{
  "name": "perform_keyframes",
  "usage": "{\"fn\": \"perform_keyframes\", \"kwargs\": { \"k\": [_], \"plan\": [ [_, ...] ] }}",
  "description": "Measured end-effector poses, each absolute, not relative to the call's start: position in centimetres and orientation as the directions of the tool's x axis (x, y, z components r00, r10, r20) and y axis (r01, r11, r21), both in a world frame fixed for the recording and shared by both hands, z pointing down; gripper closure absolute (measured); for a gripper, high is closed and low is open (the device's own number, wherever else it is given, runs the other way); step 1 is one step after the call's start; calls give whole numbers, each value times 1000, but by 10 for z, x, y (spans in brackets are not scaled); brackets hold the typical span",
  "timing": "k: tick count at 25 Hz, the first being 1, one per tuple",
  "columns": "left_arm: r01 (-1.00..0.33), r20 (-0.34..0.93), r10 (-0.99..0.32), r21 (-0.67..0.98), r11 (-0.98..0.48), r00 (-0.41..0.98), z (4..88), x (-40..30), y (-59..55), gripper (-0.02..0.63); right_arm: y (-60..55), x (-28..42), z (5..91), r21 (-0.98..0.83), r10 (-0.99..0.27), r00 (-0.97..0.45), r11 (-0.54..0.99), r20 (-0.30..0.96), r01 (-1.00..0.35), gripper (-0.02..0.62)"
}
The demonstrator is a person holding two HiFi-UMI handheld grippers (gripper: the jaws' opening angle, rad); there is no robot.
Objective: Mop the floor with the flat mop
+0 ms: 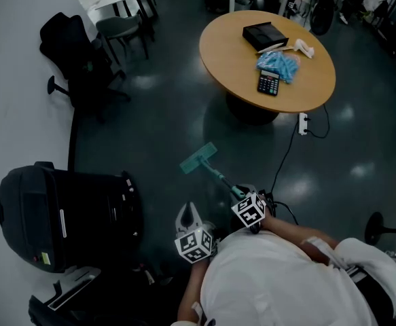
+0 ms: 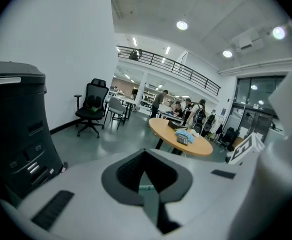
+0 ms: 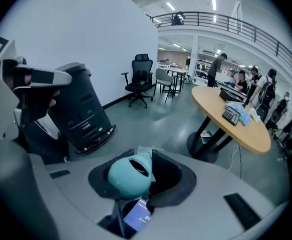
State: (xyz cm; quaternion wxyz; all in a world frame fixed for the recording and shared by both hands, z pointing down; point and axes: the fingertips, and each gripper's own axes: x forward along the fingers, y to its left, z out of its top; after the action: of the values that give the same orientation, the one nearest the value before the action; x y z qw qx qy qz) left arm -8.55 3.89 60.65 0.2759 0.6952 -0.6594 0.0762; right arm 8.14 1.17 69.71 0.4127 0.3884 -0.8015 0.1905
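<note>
The flat mop's teal head lies on the dark floor, its handle slanting back toward me. My right gripper is shut on the handle's upper end. In the right gripper view the teal end cap fills the jaws of the right gripper, and the mop head shows just beyond. My left gripper sits left of the handle and nearer my body, apart from it. Its jaws look shut in the left gripper view; a small teal bit shows at their base.
A round wooden table with a black box, a calculator and blue items stands ahead. A power strip and cable lie beside its base. A black bin is close on the left, office chairs farther back.
</note>
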Motion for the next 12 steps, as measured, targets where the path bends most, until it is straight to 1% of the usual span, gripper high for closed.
{"fn": "perform_keyframes", "kwargs": {
  "k": [7,12],
  "plan": [
    [-961,471,-874,274,21,115,608,-90,34,600,14,77,699,22,-467,-357,631,809,-776,482],
    [-962,475,-875,269,40,97,609,-94,29,600,-12,66,715,30,-493,-365,626,790,-779,482]
  ]
}}
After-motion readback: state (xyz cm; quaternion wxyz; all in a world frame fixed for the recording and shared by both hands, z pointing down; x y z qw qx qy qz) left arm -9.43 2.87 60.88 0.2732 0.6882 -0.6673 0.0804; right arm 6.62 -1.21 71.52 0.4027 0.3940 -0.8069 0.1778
